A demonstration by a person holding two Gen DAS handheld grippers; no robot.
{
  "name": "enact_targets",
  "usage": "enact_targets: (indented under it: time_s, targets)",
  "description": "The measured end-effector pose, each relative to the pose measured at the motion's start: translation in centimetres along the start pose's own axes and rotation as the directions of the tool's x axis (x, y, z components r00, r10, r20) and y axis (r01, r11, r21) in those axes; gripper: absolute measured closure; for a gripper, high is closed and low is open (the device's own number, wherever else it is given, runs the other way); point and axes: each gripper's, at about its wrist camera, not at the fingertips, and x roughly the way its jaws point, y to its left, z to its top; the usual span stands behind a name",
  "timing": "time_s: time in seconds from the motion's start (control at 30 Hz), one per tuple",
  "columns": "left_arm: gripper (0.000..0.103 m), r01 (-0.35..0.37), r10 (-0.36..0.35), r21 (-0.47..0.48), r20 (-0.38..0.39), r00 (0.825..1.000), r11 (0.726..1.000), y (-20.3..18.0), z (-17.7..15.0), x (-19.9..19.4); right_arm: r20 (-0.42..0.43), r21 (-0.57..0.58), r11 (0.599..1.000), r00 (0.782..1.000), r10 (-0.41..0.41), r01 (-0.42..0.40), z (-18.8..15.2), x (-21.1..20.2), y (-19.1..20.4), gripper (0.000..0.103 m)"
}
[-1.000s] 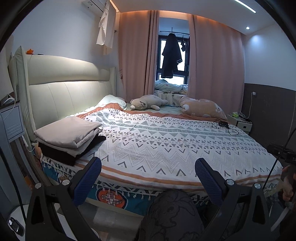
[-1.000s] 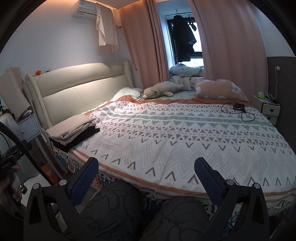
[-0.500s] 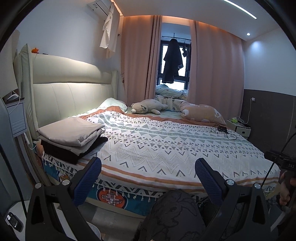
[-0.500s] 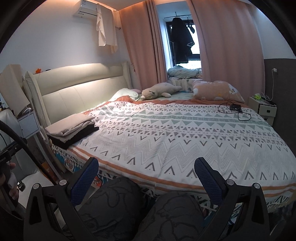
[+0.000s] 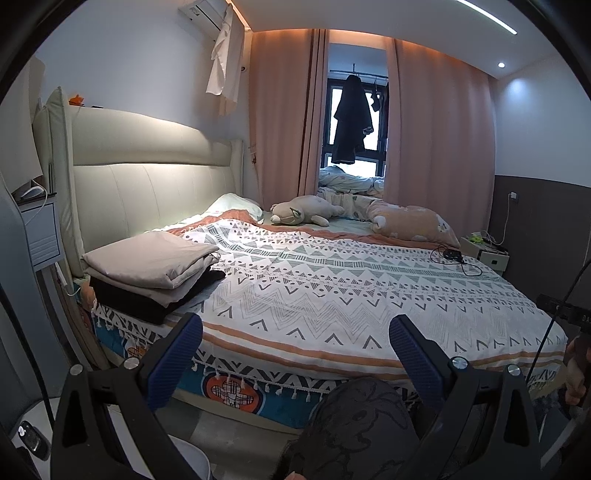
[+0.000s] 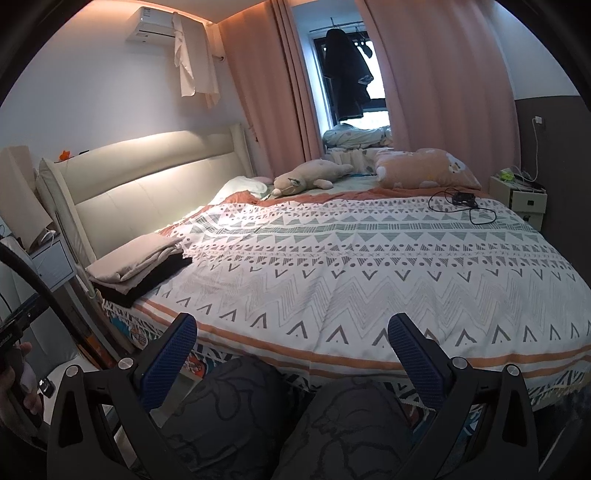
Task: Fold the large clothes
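Both the left gripper (image 5: 295, 334) and the right gripper (image 6: 291, 332) are held off the near edge of the bed (image 6: 369, 288) with jaws spread and empty; the folded clothes stack (image 5: 155, 271) lies at the bed's headboard-side corner. Risk: a shallow pinch may lift only the beige top layer and unfold it. No legible writing is visible

No text can be read clearly here. On the air conditioner (image 6: 155, 25), above the headboard (image 6: 147, 184), there is a small dark mark, but it is too blurred to read.
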Motion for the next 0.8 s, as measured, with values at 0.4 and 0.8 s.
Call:
enact_targets:
  time_s: [0.4, 0.8]
  targets:
    - [0.0, -0.012, 0.012, -0.007, -0.038, 0.999, 1.0, 0.3, -0.2, 0.9, -0.003, 0.013, 1.0, 1.0, 0.006, -0.006, 0.1, 0.3, -0.1, 0.0]
    - [0.0, 0.023, -0.023, -0.001, -0.066, 0.998, 1.0, 0.3, -0.1, 1.3, -0.025, 0.017, 1.0, 1.0, 0.009, -0.008, 0.3, 0.7, -0.4, 0.0]
